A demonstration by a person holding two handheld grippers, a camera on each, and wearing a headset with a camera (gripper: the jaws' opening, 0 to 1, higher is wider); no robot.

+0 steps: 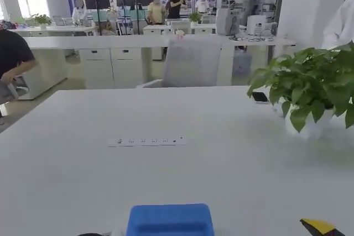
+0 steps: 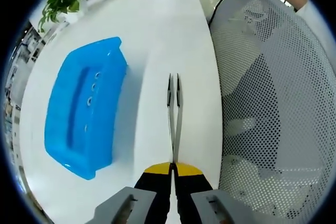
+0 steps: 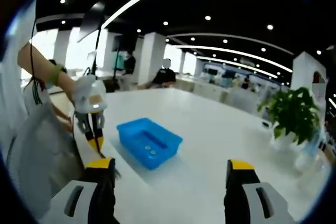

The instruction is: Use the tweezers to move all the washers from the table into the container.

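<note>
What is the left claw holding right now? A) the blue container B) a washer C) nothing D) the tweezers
D: the left claw is shut on the tweezers, which point out over the table beside the blue container.
</note>
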